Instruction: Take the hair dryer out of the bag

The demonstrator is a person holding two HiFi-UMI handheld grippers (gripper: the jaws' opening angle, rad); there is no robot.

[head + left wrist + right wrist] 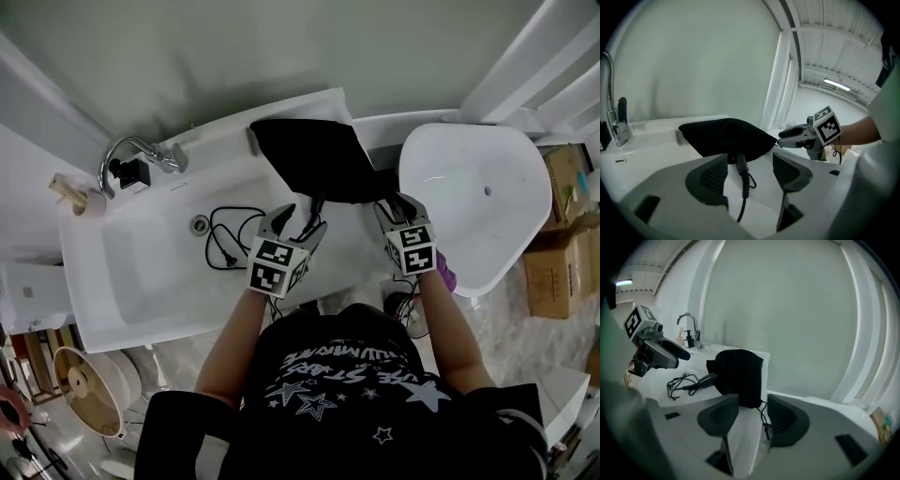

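Observation:
A black cloth bag (309,159) lies on the white counter at the right end of the sink (112,281). The hair dryer's body is hidden inside; only its black cord (225,236) trails out into the basin. In the left gripper view the cord's thick end (742,165) pokes out of the bag (724,136) and runs between the jaws untouched. My left gripper (302,217) (747,171) stands open just short of the bag's mouth. My right gripper (396,202) (753,411) is open at the bag's (738,373) right corner, with a thin drawstring (764,417) lying between its jaws.
A chrome faucet (141,150) and a black dispenser (131,173) stand at the sink's back left. A white tub (478,206) sits right of the counter, with cardboard boxes (562,234) beyond it. The wall rises close behind the bag.

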